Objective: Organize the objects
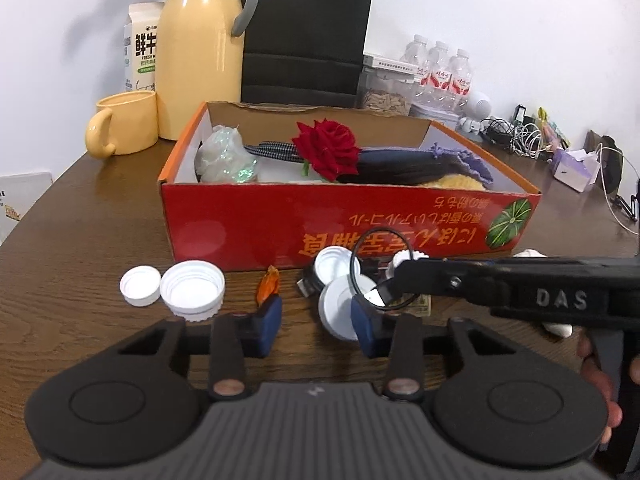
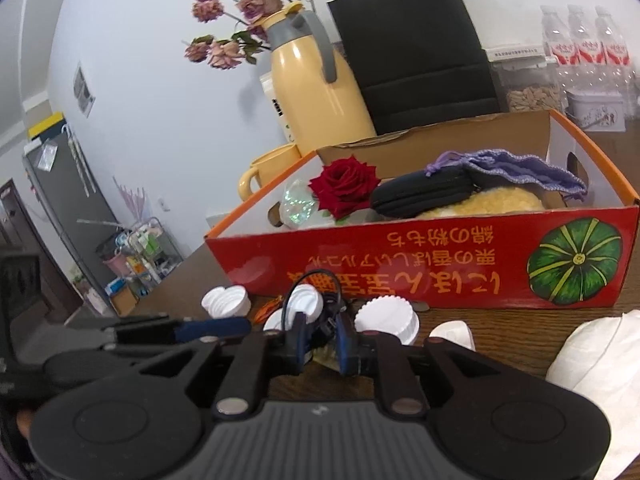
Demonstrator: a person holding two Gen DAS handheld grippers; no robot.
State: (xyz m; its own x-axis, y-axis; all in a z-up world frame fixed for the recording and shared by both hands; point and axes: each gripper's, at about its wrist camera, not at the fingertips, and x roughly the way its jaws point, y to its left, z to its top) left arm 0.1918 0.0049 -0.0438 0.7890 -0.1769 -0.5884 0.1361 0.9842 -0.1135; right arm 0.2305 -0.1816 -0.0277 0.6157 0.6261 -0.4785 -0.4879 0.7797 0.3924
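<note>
My right hand-held gripper [image 2: 322, 344], jaws narrowly apart, pinches nothing I can confirm; the thin black ring [image 1: 362, 270] lies at lower centre, just beyond its tips.

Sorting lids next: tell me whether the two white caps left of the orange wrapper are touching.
Touching. The left wrist view shows the small cap rim pressed against the large cap, with no wood visible between them.

Red box [image 1: 240, 224] – green striped pumpkin print [image 1: 509, 224], crimson rose [image 1: 328, 152], white caps [image 1: 192, 292], yellow jug [image 1: 200, 52]
</note>
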